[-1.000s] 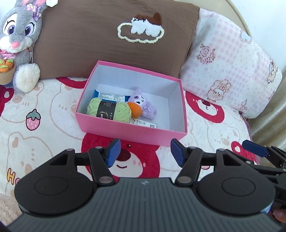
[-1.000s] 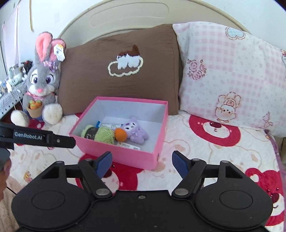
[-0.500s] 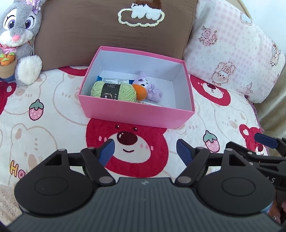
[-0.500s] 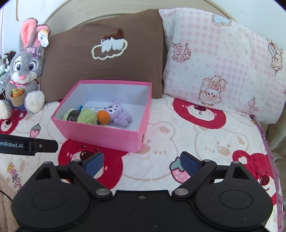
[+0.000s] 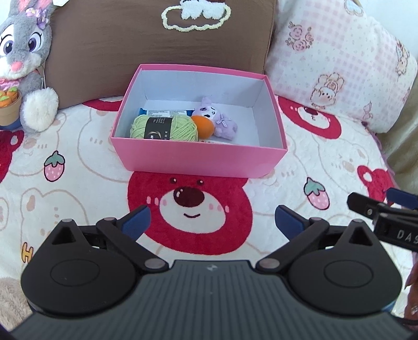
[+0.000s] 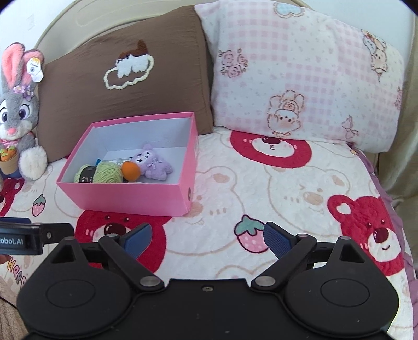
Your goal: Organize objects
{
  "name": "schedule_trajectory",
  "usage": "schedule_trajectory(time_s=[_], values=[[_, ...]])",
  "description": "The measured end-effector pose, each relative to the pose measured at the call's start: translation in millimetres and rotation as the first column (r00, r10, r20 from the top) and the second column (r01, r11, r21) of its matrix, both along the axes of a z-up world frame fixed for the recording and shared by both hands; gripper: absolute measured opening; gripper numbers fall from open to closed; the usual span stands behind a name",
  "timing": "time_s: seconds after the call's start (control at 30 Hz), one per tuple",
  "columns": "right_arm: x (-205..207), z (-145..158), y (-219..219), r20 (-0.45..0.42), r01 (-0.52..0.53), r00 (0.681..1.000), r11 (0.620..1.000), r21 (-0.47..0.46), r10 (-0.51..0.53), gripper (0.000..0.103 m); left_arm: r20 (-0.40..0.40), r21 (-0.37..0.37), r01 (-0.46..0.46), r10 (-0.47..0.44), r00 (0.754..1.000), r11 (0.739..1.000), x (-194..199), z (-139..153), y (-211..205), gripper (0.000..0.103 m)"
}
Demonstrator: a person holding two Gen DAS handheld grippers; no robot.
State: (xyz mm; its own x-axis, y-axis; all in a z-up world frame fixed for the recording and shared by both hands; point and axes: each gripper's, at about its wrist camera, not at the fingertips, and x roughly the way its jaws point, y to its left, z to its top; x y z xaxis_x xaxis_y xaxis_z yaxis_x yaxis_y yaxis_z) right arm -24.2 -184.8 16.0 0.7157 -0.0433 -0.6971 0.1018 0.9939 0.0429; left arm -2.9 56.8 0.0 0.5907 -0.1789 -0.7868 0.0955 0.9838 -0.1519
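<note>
Pink box (image 5: 201,159) long axis left-right, green yarn (image 5: 163,128) lying crosswise inside, left hand-held gripper (image 5: 211,217) opening empty, right hand-held gripper (image 6: 207,236) wide, empty

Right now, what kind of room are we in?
Most likely a bedroom, on a bed: two pillows, the brown pillow and the pink checked pillow, lean against a curved headboard, with a bear-print blanket spread below and a plush rabbit beside them.
</note>
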Motion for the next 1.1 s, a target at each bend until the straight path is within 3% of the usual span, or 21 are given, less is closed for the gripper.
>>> schedule_trajectory(time_s=[0.17,0.33,0.53,0.8,0.93,1.1], values=[[-3.0,-2.3,-7.4,-0.025,0.033,0.999,0.999,-0.006,-0.033,0.094,-0.015,0.016,0.002,-0.002,1.0,1.0,0.1,1.0,-3.5,0.103],[-2.2,-3.6,-4.4,-0.056,0.007,0.998,1.0,-0.011,-0.008,0.094,-0.063,0.084,-0.008,0.013,0.998,0.996,6.1,-1.3,-7.7,0.103],[-2.6,-2.7,1.9,-0.06,-0.015,0.998,0.999,-0.044,0.013,0.094,-0.072,0.101,-0.007,0.015,0.997,0.995,7.6,-3.0,-6.6,0.103],[-1.9,-3.3,0.5,-0.057,-0.007,0.998,0.999,-0.036,0.005,0.094,-0.067,0.084,0.029,-0.023,0.997,0.996,5.8,0.0,-9.9,0.103],[-2.2,-3.9,-0.6,-0.05,-0.004,0.999,1.0,-0.024,0.003,0.094,-0.046,0.109,0.012,-0.007,0.999,0.994,5.2,0.4,-12.7,0.103],[-1.3,-6.0,-2.1,-0.055,-0.007,0.998,1.0,-0.018,0.006,0.094,-0.067,0.084,0.008,-0.003,0.998,0.996,7.9,-2.0,-11.3,0.103]])
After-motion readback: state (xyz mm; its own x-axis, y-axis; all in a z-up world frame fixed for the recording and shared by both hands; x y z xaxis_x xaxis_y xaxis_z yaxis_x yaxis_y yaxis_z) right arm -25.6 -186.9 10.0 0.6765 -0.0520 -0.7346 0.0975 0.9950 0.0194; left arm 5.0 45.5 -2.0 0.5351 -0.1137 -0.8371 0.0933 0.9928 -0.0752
